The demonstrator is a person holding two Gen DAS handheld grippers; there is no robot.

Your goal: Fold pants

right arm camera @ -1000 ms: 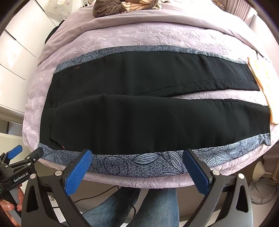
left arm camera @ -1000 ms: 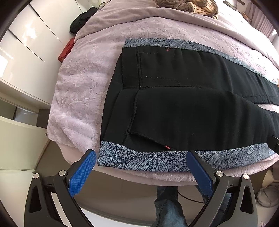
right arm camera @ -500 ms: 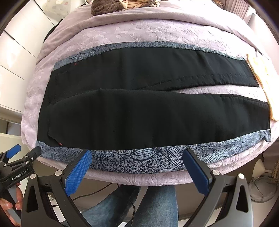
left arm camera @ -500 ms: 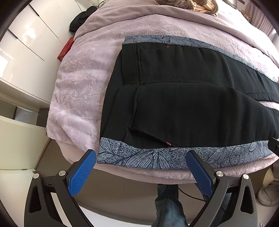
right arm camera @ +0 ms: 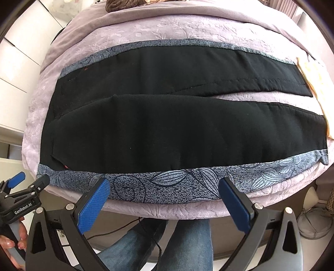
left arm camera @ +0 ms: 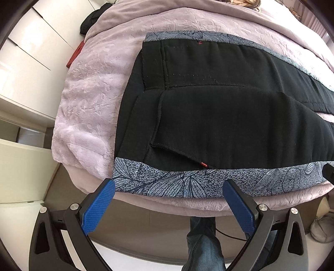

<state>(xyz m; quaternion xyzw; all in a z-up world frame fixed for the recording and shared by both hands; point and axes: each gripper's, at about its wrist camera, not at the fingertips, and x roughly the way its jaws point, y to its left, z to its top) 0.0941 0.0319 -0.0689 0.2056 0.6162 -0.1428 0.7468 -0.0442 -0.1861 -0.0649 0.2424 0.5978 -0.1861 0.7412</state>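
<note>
Black pants (right arm camera: 177,129) with grey leaf-print side stripes lie flat across a lilac bed, waist to the left, both legs stretching right with a gap between them. In the left wrist view the waist end (left arm camera: 208,116) fills the frame. My left gripper (left arm camera: 169,185) is open, hovering just above the near printed stripe (left arm camera: 187,183) by the waist. My right gripper (right arm camera: 165,185) is open too, over the same near stripe (right arm camera: 171,187) further along the leg. Neither gripper holds cloth. The left gripper (right arm camera: 23,191) also shows at the lower left of the right wrist view.
The lilac blanket (left arm camera: 91,87) covers the bed, whose near edge drops to the floor. White drawers (left arm camera: 27,62) stand on the left. A yellow cloth (right arm camera: 315,79) lies by the pant cuffs. A person's jeans-clad legs (right arm camera: 187,244) stand below. A pillow (right arm camera: 129,4) lies at the far end.
Both grippers have come closer to the near edge of the pants, which now look larger and sit right at the fingertips. Both stay open.
</note>
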